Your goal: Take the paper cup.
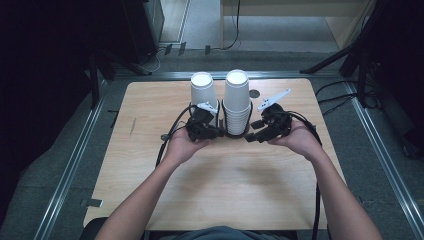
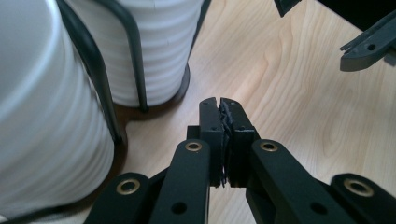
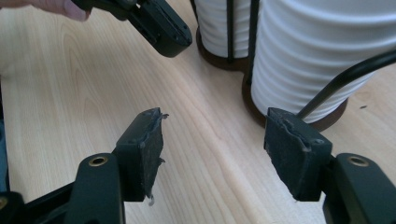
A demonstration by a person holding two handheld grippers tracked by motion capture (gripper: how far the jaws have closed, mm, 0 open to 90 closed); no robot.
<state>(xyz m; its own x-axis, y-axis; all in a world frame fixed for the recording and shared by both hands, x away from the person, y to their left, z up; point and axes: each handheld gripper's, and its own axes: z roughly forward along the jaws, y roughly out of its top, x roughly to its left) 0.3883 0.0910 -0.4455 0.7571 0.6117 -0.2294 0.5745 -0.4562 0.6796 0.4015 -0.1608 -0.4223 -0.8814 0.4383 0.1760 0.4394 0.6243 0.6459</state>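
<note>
Two upside-down stacks of white paper cups, a left stack (image 1: pixel 202 92) and a taller right stack (image 1: pixel 236 100), stand side by side in a black wire holder (image 1: pixel 235 133) at the far middle of the wooden table (image 1: pixel 225 190). My left gripper (image 1: pixel 219 134) sits low beside the holder's left front, shut with nothing between its pads (image 2: pixel 220 103); the left stack (image 2: pixel 42 116) is close at its side. My right gripper (image 1: pixel 249 138) is at the holder's right front, open and empty (image 3: pixel 215 126), beside the right stack (image 3: pixel 322 51).
A small dark disc (image 1: pixel 254 93) lies on the table behind the right stack. Cables trail from both grippers toward the near edge. Bare wood stretches from the holder to the person. Dark stands and floor rails (image 1: pixel 75 160) surround the table.
</note>
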